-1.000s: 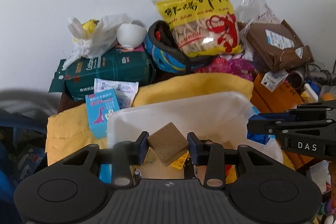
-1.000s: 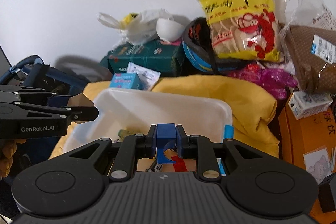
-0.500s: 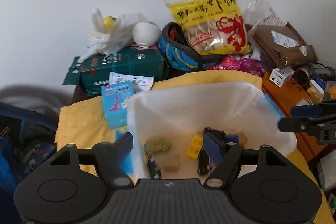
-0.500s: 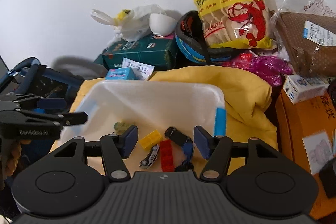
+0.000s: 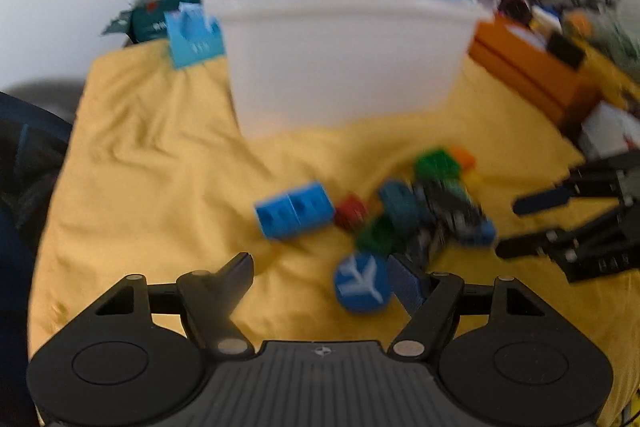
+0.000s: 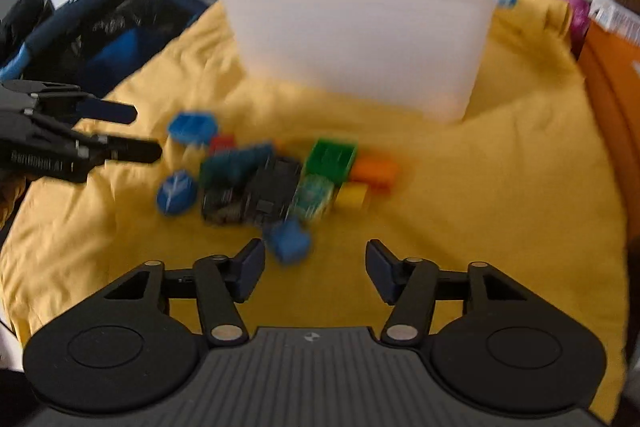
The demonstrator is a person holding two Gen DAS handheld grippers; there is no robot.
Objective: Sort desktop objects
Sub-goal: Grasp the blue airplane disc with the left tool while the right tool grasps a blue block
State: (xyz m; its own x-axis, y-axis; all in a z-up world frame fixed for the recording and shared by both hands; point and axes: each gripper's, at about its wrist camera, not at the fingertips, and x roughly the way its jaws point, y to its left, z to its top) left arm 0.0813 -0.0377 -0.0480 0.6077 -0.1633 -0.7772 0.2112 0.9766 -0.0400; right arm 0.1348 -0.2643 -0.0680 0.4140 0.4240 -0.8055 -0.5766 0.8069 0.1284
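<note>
Toy blocks [image 5: 400, 211] are heaped on the yellow cloth [image 5: 152, 155] before the white tub [image 5: 344, 47]. Left gripper [image 5: 320, 275] and right gripper [image 6: 315, 259] are spread, empty. A dark bag [image 6: 100, 27] is seen only from the right.

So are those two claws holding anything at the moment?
No. The left claw and right claw are both open and empty, above the yellow cloth near the toy pile.

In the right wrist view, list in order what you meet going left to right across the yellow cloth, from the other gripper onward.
left gripper → round blue disc → black toy car → green block → orange block
</note>
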